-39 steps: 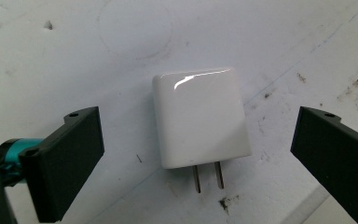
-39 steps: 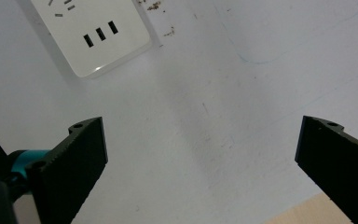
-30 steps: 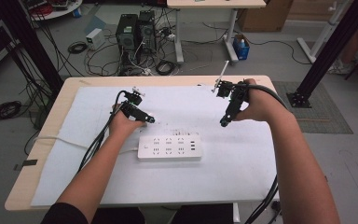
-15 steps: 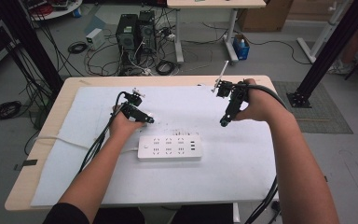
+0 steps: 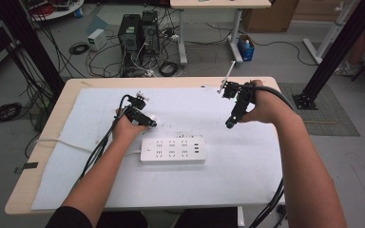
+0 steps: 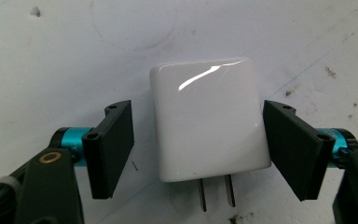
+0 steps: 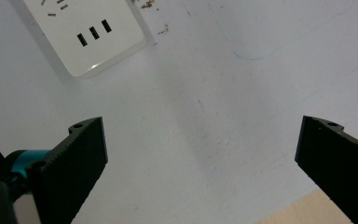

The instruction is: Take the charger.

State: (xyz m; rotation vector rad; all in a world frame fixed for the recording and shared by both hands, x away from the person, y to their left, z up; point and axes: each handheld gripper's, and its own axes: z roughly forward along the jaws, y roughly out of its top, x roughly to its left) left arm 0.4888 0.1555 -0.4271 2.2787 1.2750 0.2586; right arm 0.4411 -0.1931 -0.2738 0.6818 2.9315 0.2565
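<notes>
1. Left gripper (image 6: 198, 149) is straddling the white charger (image 6: 207, 119) lying on the white mat (image 6: 51, 56), jaws apart, one touching.
2. Right gripper (image 7: 200, 154) is hovering wide open near the power strip (image 5: 172, 150).

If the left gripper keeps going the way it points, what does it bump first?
Probably the white charger: it lies on the white mat between the left gripper's open jaws, prongs toward the camera. Depth is hard to judge.

Computer towers (image 5: 138, 28) and tangled cables (image 5: 102, 59) sit on the floor (image 5: 9, 85).
</notes>
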